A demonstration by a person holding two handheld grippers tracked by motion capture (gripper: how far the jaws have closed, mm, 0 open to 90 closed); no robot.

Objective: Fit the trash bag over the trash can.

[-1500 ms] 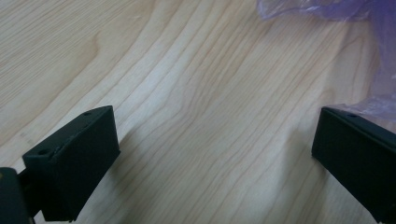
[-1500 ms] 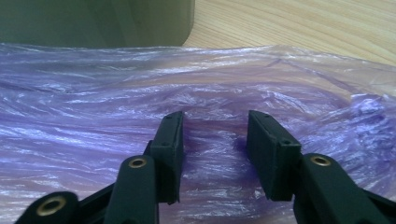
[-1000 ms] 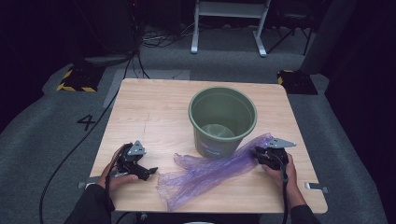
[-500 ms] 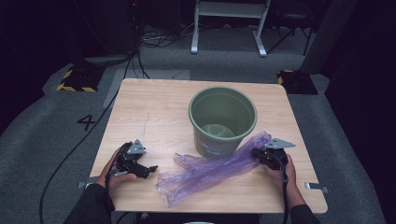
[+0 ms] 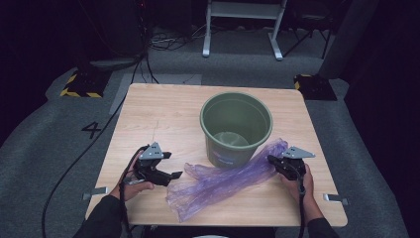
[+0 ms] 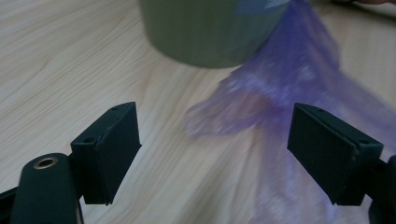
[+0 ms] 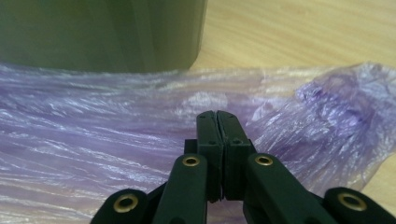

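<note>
A crumpled purple plastic bag (image 5: pixel 223 181) lies stretched across the wooden table (image 5: pixel 163 114), in front of a green bucket (image 5: pixel 223 153). My right gripper (image 5: pixel 270 159) is at the bag's right end. Its jaws have just been closing and now stand shut (image 7: pixel 217 116), pinching the thin film (image 7: pixel 93 135) beside the bucket wall (image 7: pixel 93 32). My left gripper (image 5: pixel 173 165) hovers just left of the bag's other end. Its jaws have just been opening a little and stand wide (image 6: pixel 217 149), with the bag's tip (image 6: pixel 289 84) lying ahead of them, untouched, below the bucket (image 6: pixel 210 32).
Bare tabletop stretches to the left of the bucket and behind it. Metal brackets (image 5: pixel 96 191) stick out at the table's front corners. Cables and a white stand (image 5: pixel 242 25) are on the grey floor beyond the table.
My left gripper has lifted and shifted right, toward the bag's near end. My right gripper stays in place at the bag's right end.
</note>
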